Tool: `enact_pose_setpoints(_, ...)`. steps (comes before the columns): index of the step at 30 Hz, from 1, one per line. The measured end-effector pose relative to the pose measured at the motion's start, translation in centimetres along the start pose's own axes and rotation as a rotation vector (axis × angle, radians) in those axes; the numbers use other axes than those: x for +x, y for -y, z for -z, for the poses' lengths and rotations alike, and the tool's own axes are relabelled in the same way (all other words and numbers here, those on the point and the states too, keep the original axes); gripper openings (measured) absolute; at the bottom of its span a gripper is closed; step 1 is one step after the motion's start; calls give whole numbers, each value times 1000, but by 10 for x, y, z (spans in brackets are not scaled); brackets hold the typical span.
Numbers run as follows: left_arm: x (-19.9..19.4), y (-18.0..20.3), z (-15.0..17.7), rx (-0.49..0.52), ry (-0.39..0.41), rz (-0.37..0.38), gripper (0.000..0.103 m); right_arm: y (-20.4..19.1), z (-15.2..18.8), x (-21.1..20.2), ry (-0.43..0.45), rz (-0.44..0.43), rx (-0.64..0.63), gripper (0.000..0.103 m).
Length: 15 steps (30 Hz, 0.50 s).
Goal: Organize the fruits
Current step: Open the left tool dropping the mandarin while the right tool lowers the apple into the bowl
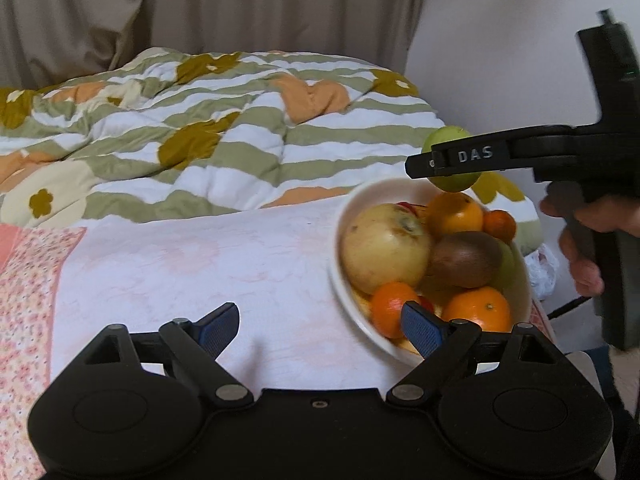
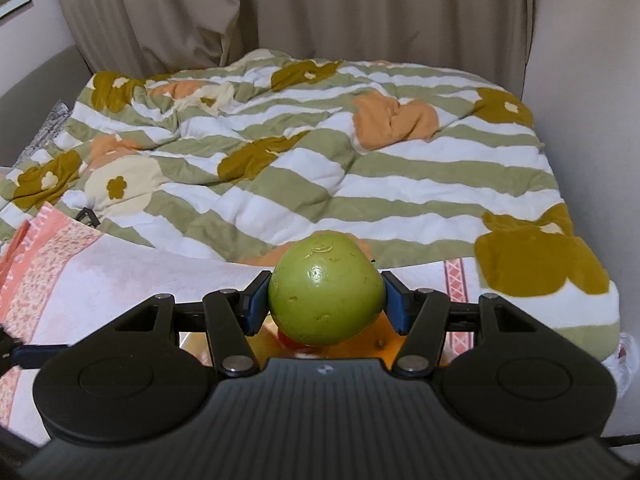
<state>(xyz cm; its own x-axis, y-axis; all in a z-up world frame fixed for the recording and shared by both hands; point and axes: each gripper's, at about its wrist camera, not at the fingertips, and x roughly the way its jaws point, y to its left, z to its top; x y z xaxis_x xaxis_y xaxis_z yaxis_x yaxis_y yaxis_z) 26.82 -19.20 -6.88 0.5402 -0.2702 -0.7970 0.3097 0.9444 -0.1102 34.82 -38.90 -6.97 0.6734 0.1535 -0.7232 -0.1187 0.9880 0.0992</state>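
The right tongs (image 2: 326, 304) are pinching a green fruit (image 2: 326, 290), one blue pad (image 2: 256, 306) pressed to its flank at nine o'clock and the other at three o'clock. The fruit sits squarely between the tips and bulges above and below them, its rounded top toward twelve o'clock in the right wrist view. Beneath it, toward six o'clock, orange and red fruit skins show through the gap in the linkage.

From the left wrist view the same green fruit (image 1: 452, 156) hangs in the air just above the far rim of a white bowl (image 1: 348, 280), partly masked by the black finger of the right tongs (image 1: 448, 160) crossing in front of it. A hand (image 1: 580, 248) grips that tool's handle at three o'clock.

The left tongs (image 1: 318, 328) are spread wide with nothing between them, over the pale pink cloth (image 1: 200, 264) covering the surface. Their right pad (image 1: 420, 326) lies over the bowl's near edge, at about five o'clock of the bowl; their left pad is well apart from the bowl over bare cloth.

In the bowl lie a large yellowish fruit (image 1: 386, 248) at nine o'clock, a brown kiwi (image 1: 466, 258) in the middle, an orange (image 1: 456, 212) at twelve o'clock, a small mandarin (image 1: 500, 224) at one o'clock, and two more mandarins (image 1: 478, 308) along the near side.

Beyond the cloth a striped, flowered quilt (image 1: 224, 132) covers the bed, with beige curtains (image 2: 340, 12) behind it.
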Motion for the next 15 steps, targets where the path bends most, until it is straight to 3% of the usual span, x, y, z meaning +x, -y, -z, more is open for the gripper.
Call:
enact_pose_setpoints(13,-5,-18,5,-31,1,-27,91,-2,5,34,-36,16,-8,73)
enact_pose_setpoints(15,-5,-18,6,-31,0,-29,91,-3,5,32,-22,10,-7,78)
